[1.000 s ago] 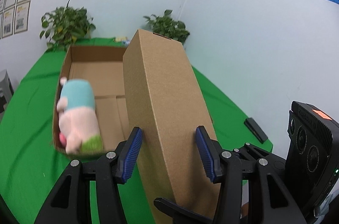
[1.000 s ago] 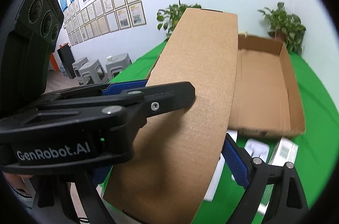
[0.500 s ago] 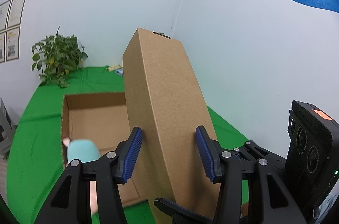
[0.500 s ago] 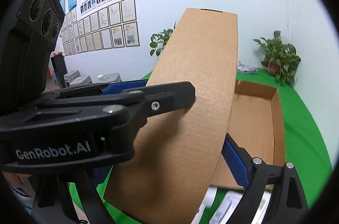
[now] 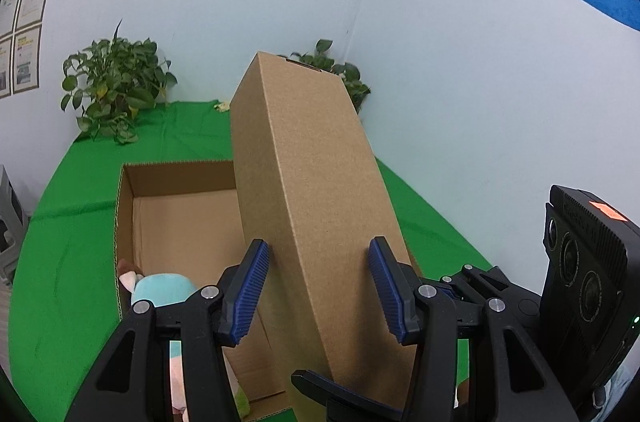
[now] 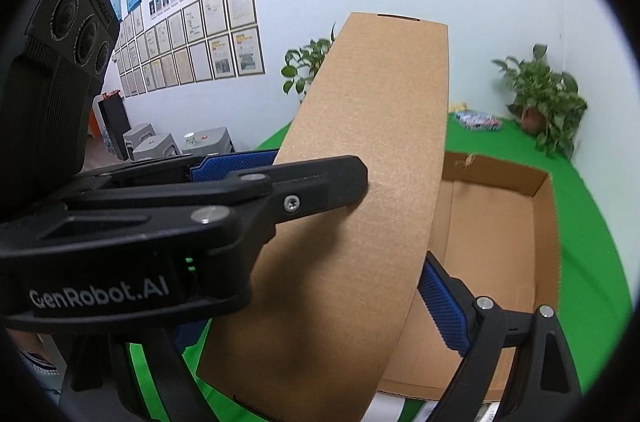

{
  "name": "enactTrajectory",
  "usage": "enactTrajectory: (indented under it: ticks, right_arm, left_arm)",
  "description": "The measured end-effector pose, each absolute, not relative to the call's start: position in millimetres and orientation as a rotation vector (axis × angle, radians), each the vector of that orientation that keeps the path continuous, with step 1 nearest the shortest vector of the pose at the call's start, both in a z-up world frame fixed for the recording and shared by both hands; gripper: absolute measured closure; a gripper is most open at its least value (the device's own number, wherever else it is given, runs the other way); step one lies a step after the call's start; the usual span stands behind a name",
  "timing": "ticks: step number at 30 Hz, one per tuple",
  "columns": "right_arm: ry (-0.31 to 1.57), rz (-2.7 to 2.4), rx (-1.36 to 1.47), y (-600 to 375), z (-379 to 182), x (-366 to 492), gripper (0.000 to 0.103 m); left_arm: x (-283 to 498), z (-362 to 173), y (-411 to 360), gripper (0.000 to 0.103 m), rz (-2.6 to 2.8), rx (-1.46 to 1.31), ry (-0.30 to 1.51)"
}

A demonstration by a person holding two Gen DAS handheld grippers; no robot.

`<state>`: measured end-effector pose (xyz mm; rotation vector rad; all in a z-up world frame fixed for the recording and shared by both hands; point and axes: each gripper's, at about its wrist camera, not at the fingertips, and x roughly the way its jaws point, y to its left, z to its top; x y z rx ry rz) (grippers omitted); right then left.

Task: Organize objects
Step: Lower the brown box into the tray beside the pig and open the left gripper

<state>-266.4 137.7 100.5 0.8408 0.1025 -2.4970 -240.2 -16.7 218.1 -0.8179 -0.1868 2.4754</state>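
The bench (image 5: pixel 72 262), draped in green cloth, carries an open cardboard box (image 5: pixel 176 218) that now lies lower and farther back in both wrist views than a second ago, with more wall and framed certificates above it; both hands have evidently lifted and drawn away from it. Held between them is the long closed carton (image 5: pixel 312 206), tilted with its far end raised toward the corner plants. Its place between the pads has not shifted across the second, so the hold looks steady. The left claw (image 5: pixel 316 286) clamps the carton's narrow width, blue pads pressed to both side faces. The right claw (image 6: pixel 352 250) spans the broad face, jaws wide but closed on the carton, one pad at each long edge. Inside the open box, at its near left corner, lies a plush toy (image 5: pixel 160 292) with a teal top, now mostly hidden behind the left claw. White packets (image 6: pixel 416 410) show on the bench near the box, too cut off to identify. The carton seems headed for a new spot, clear of the box.
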Motion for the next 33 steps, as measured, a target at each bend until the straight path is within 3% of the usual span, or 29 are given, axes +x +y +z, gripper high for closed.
enactTrajectory:
  ticks: [14, 17, 26, 33]
  right_arm:
    - [0.027, -2.349, 1.048, 133, 23, -315, 0.013]
    - [0.020, -2.336, 1.068, 133, 13, -320, 0.013]
    - [0.005, -2.330, 1.148, 136, -17, -325, 0.014]
    - [-0.001, -2.337, 1.174, 138, -25, -324, 0.014]
  left_arm:
    - [-322, 96, -28, 0.055, 2.442, -1.098, -0.208]
    - [-342, 70, -32, 0.059, 2.423, -1.151, -0.224]
    - [-364, 22, -30, 0.060, 2.398, -1.273, -0.210]
    - [-365, 12, -34, 0.070, 2.392, -1.305, -0.205]
